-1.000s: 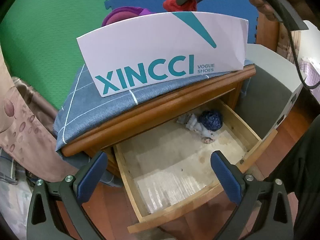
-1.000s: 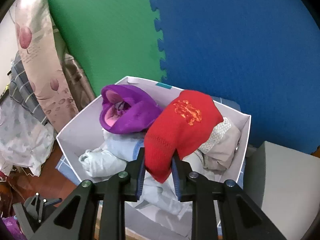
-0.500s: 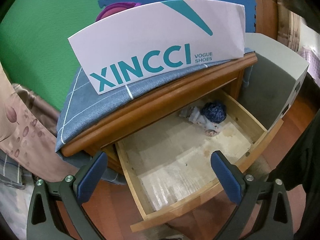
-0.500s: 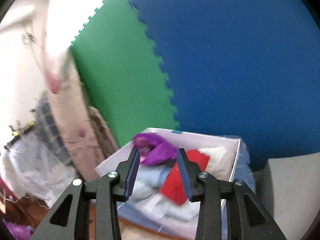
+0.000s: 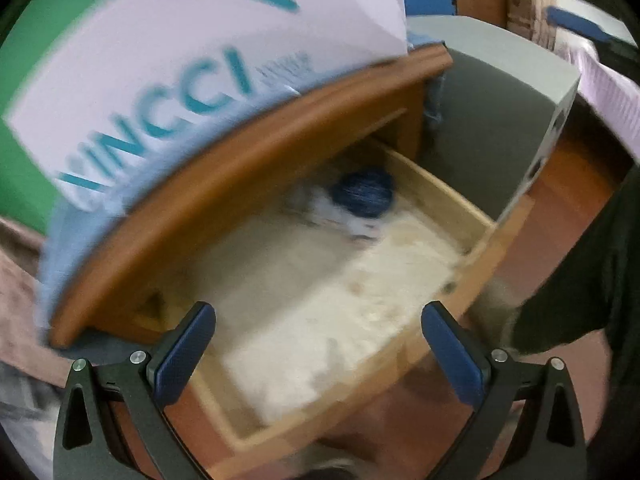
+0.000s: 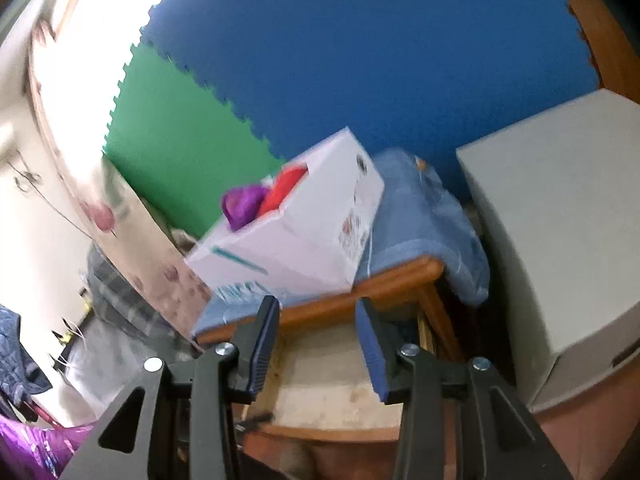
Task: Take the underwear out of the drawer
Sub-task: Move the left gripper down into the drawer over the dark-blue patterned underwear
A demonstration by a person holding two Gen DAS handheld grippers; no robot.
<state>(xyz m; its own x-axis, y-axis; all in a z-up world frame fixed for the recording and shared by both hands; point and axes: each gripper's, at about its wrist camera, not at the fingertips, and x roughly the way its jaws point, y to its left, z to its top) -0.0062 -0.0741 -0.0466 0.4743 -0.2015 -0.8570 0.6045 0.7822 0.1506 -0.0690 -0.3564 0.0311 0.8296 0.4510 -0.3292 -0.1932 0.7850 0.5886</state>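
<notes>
The wooden drawer (image 5: 476, 240) stands pulled out of the nightstand. In its far right corner lie a dark blue bundle of underwear (image 5: 364, 194) and a pale garment (image 5: 320, 208), both blurred. My left gripper (image 5: 318, 316) hovers open above the drawer's front half, nothing between its fingers. My right gripper (image 6: 317, 306) is open and empty, low in front of the drawer (image 6: 332, 384). On the nightstand, the white shoe box (image 6: 304, 236) holds a red garment (image 6: 286, 188) and a purple one (image 6: 242, 204).
A grey cabinet (image 6: 560, 240) stands tight against the nightstand's right side. A blue cloth (image 6: 416, 208) covers the nightstand top under the box. A floral curtain (image 6: 132, 240) hangs at the left. A person's dark clothing (image 5: 592, 280) is at the right edge.
My right gripper let go of the red garment in the box, opened, and dropped back to the drawer front. My left gripper moved down closer to the drawer.
</notes>
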